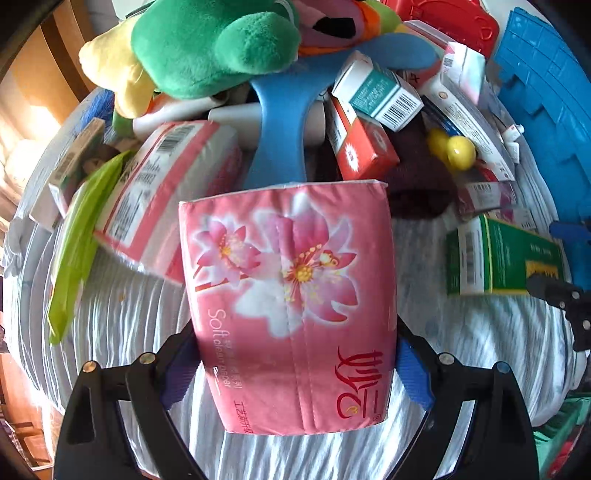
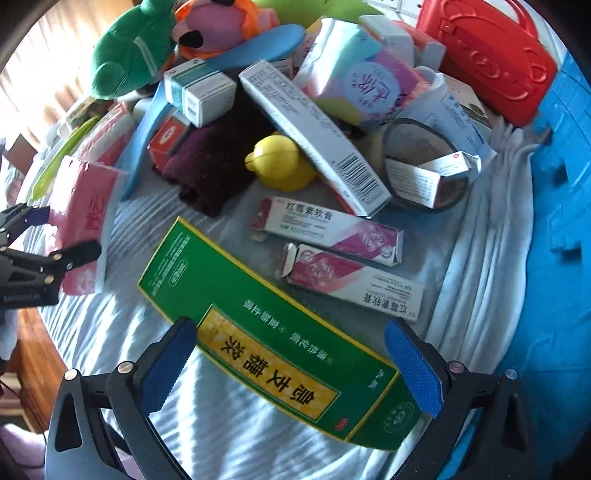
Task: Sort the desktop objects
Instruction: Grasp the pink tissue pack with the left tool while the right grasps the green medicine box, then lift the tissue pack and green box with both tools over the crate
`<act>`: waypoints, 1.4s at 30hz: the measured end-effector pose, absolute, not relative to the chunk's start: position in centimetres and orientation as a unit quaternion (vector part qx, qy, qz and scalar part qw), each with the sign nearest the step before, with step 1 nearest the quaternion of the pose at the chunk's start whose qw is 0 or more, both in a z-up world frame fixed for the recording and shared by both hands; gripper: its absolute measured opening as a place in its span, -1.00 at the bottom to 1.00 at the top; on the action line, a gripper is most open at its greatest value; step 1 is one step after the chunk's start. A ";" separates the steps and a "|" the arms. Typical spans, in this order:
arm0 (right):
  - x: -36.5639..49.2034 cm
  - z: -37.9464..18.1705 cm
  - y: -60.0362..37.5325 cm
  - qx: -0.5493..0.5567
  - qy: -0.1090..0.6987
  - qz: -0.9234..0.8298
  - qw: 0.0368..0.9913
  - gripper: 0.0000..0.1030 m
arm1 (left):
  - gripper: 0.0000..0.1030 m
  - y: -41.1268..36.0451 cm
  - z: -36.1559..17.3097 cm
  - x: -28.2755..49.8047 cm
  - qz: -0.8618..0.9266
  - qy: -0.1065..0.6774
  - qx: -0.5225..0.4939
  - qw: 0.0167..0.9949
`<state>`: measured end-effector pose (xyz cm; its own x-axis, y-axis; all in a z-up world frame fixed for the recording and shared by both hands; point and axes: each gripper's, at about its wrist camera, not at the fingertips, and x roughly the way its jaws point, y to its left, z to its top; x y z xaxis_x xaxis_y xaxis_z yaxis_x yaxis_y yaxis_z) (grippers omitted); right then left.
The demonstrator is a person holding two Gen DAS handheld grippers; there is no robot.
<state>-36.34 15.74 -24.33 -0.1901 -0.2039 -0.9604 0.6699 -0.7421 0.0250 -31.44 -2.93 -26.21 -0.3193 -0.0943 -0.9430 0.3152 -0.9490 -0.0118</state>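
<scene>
A round table covered with a pale blue-white striped cloth [image 2: 480, 236] carries a heap of mixed objects.

The left gripper [image 1: 295, 362] points down over the near edge with its blue pads spread either side of a pink tissue pack [image 1: 291, 295]. The pack is printed with pink flowers and the words "Soft clean paper". Whether the pads press on it cannot be told. A second pink tissue pack [image 1: 162, 206] lies just to its left, beside a lime-green pouch [image 1: 74, 251].

The right gripper [image 2: 291, 365] is also spread, straddling a long green medicine box [image 2: 266, 332] with a yellow label in Chinese characters. Its pads stand apart from the box.

Beyond the green box lie two pink-and-white ointment boxes [image 2: 332, 229], side by side, with Chinese print. Farther in sit a yellow plastic lemon-shaped object [image 2: 277, 162], a long grey barcoded box [image 2: 314, 136], a dark maroon cloth [image 2: 218, 162] and a tape roll [image 2: 424, 166].

At the far edge are a green plush toy [image 2: 125, 55], a pink plush toy [image 2: 218, 29] and a red plastic case [image 2: 491, 59].
</scene>
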 end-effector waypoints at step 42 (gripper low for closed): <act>-33.2 -14.5 13.5 0.490 0.097 -0.826 0.263 0.05 | 0.78 0.6 -17.0 -30.3 -0.869 0.059 0.477 0.115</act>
